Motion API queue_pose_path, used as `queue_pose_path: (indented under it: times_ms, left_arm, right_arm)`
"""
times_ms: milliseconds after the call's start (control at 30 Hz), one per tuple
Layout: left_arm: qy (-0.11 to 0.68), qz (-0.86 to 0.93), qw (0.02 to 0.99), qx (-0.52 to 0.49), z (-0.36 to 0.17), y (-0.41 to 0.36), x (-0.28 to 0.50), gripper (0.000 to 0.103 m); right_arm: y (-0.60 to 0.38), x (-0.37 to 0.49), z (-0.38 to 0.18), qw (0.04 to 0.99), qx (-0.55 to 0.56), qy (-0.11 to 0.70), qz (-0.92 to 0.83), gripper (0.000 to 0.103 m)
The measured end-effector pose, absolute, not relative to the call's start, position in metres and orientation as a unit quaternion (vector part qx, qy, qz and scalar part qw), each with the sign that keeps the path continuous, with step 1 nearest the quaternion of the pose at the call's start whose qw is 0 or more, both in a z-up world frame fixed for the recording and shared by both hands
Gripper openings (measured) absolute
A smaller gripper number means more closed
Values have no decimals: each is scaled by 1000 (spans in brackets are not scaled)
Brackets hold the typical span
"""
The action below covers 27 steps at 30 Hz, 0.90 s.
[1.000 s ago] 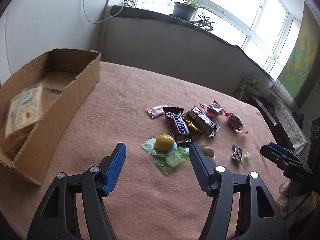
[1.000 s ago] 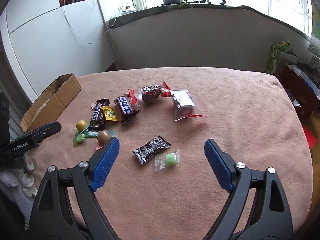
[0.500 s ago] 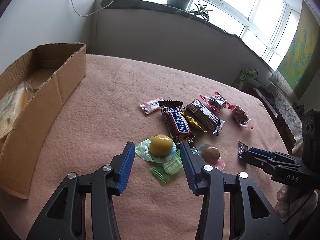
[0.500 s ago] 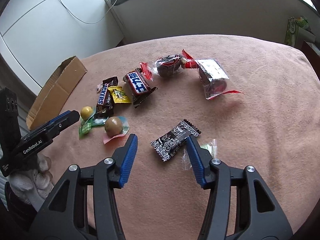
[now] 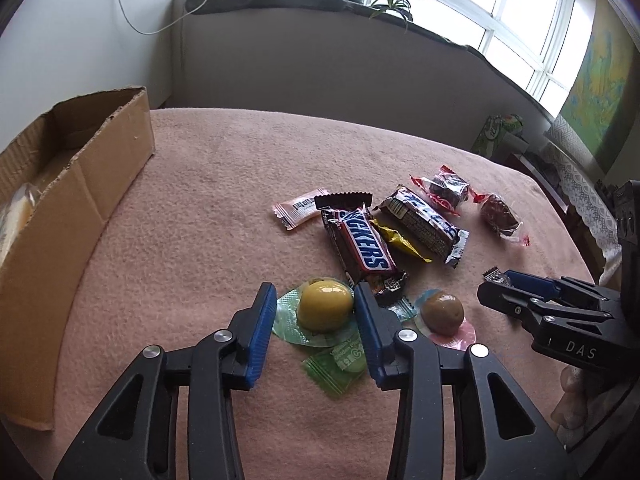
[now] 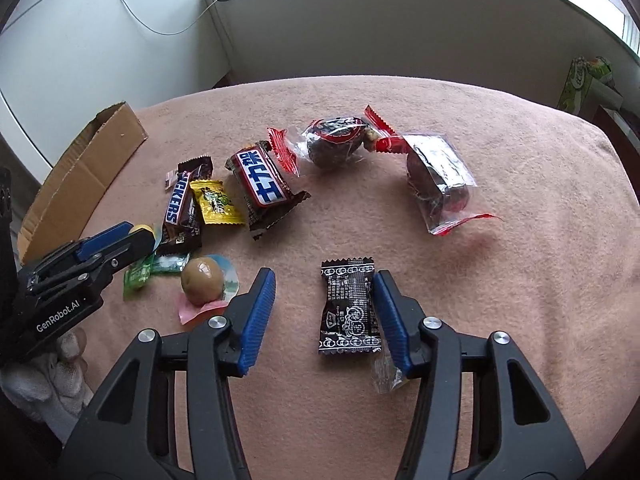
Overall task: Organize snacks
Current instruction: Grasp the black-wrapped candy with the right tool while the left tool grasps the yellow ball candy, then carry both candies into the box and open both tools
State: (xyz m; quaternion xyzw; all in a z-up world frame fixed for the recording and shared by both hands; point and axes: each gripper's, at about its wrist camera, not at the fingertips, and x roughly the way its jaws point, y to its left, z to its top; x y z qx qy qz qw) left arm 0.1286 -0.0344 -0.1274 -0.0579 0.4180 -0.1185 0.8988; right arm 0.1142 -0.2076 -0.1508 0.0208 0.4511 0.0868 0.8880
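Snacks lie scattered on a pink blanket (image 5: 208, 208). My left gripper (image 5: 316, 312) is open, its fingers on either side of a yellow ball candy (image 5: 325, 309) on a green wrapper. A Snickers bar (image 5: 360, 246) lies just beyond it and a brown ball candy (image 5: 442, 312) to the right. My right gripper (image 6: 324, 300) is open around a black candy packet (image 6: 349, 312), which lies close to its right finger. A clear wrapper (image 6: 384, 372) sits under that finger. The cardboard box (image 5: 76, 184) stands at the left.
A second chocolate bar (image 6: 262, 184), a small yellow packet (image 6: 214, 202) and two clear red-ended wrapped cakes (image 6: 336, 142) (image 6: 438, 182) lie farther back. A small pink-white packet (image 5: 300, 212) lies by the Snickers bar. The blanket's edge drops off at the right.
Both grippers have moved down and forward and narrowed their opening. The left now straddles the yellow ball candy; the right now straddles the black packet.
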Motion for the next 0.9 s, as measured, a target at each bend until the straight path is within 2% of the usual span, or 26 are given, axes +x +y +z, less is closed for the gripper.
queue_pose_path:
  times_ms: [67,167,200,533,900]
  left_arm:
    - [417,-119,899,-56,-128,-35,129,36]
    - [414,-119,901,-55,-128,-35,129,33]
    - [413,-123,901,-53,-127,-36,128,25]
    - [402,-113,907,-54,-117,-35,117,25]
    - [372,-106,919,-78,-93,-10,94,25]
  right_arm:
    - [-206,113,-151,890,6,448,79,46]
    - [-209,110,-151,893,3,445,74,32]
    - [-212,109,-151,893,6,445,75,26]
    - [-222,94,-144,895,31,434,97,26]
    - [-211,75,-105,911,27,396,114,26]
